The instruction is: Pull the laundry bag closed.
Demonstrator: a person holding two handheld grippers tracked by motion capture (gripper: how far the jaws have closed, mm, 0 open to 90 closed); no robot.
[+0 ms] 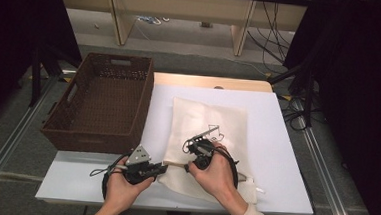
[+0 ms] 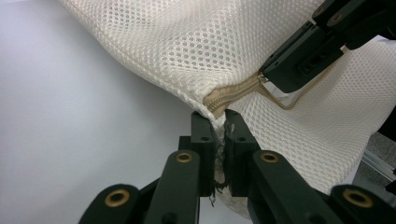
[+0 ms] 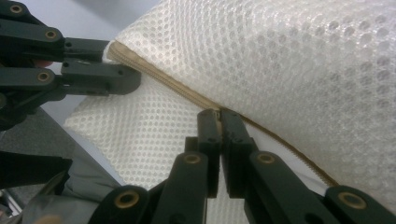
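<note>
On the white bench (image 1: 276, 143), right at my near edge, the cream mesh bag (image 1: 210, 123) lay flat, its length running away from me and its zippered mouth facing me. My left gripper (image 2: 219, 135) had its fingers (image 2: 201, 140) pressed together on the bag's near-left corner, pinching the mesh just where the tan zipper (image 2: 233, 93) ended. My right gripper (image 3: 219, 122) sat just to the right of it along the same edge, fingers shut tight on the zipper line; I judged they had the slider or its pull, though I couldn't see the tab itself between the pads.

So everything turned on that one line: the zipper (image 3: 163, 84) ran across in front of me, from the corner in my left grip out to the right, past my right fingers (image 3: 208, 130). Left hand was the anchor, right hand was the one to travel, and its path led rightward along the bag's edge, away from the left. Both grips were close together, nearly touching in the high view (image 1: 203, 151).

The woven brown basket (image 1: 103, 102) stood on the left, beside the bag but apart from it, well off the zipper's line. Nothing sat on the bench to the right, so I judged the pull had open room. The loose mesh bunching under my right hand (image 1: 219, 177) was the only snag risk I saw.
</note>
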